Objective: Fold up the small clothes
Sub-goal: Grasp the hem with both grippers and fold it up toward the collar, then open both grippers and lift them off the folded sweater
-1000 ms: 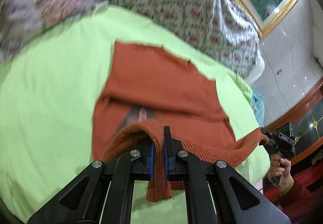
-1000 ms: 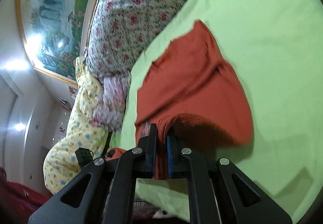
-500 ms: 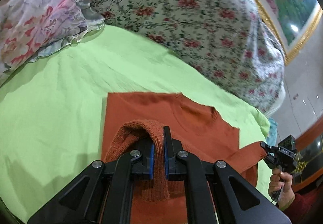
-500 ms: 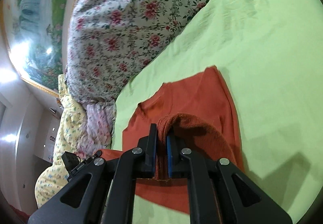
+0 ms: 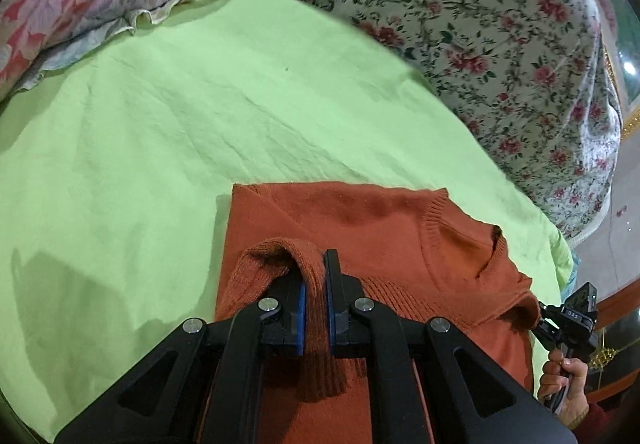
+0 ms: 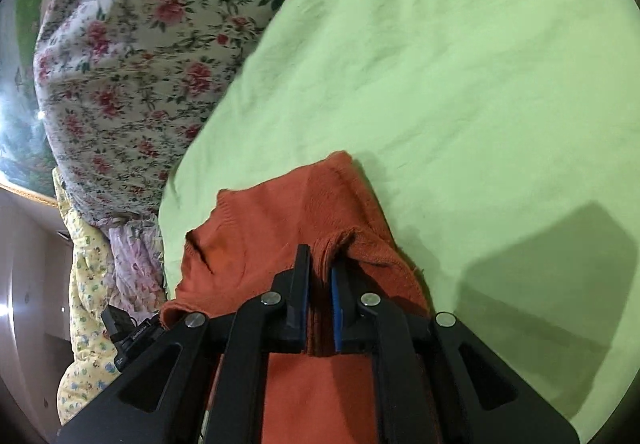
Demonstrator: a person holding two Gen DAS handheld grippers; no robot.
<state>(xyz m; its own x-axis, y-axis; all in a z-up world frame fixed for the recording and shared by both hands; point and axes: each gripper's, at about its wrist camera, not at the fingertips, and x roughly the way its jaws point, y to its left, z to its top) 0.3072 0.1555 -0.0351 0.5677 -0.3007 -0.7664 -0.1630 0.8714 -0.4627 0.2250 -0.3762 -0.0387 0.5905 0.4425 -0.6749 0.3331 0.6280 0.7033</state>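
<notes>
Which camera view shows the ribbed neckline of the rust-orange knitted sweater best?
The left wrist view: the ribbed neckline of the rust-orange knitted sweater curves there, open and unhidden. The right wrist view shows only its edge, foreshortened at the side, beyond the right claw.

Likely bedroom, green bedsheet (image 5: 200, 116), floral quilt (image 5: 500, 28)

Left gripper (image 5: 314, 276) — jaws clamped on a ribbed fold of the orange sweater (image 5: 372, 220). Right gripper (image 6: 320, 276) — jaws likewise pinched on knit. Person's right hand (image 5: 566, 376) grips its handle.
</notes>
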